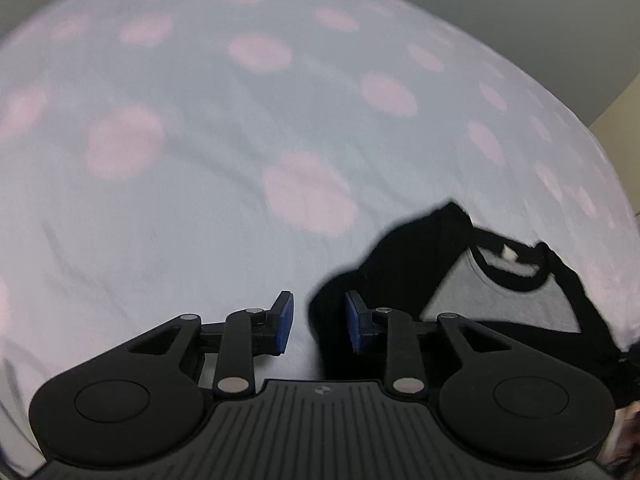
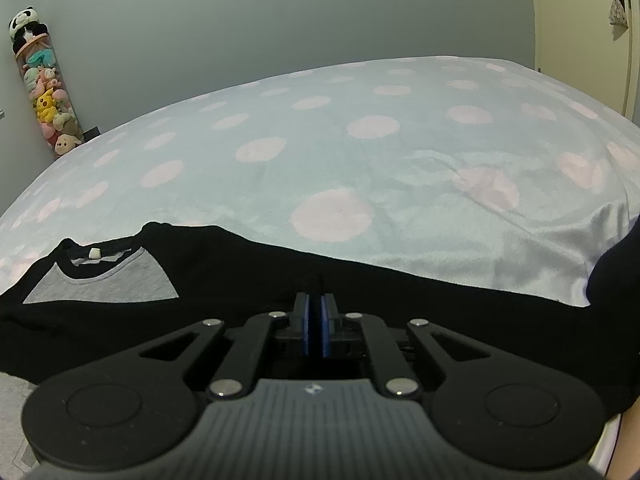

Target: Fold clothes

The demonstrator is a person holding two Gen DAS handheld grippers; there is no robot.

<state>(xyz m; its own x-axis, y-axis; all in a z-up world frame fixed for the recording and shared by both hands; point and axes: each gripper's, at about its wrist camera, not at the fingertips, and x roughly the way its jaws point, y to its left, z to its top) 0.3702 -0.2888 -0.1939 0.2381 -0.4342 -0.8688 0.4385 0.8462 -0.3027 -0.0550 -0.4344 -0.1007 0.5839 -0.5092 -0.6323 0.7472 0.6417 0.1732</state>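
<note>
**Right claw pinching the shirt's black cloth, left claw spread beside a sleeve**

Pale blue bedding with pink dots [image 2: 360, 168] covers the bed, which fills both views under a grey wall; a tall tube of plush toys [image 2: 48, 92] stands in the far corner. On the near part of the bed lies the shirt [image 2: 120, 280], grey in the body with black sleeves and a black neckband, spread out and not yet a compact bundle. The right claw [image 2: 315, 320] has its blue pads drawn together on a ridge of black fabric, so it holds the shirt at its black part. The left claw [image 1: 318, 320] stands wide, holding nothing, with the dark sleeve end of the shirt [image 1: 400, 264] just beside its right pad. The left view is blurred, which suggests motion. My judgement: a fold is in hand, one side gripped and the other being approached. Next, the left claw likely needs to close on the sleeve edge, so both can carry the cloth across evenly without dragging the grey panel into wrinkles
</note>
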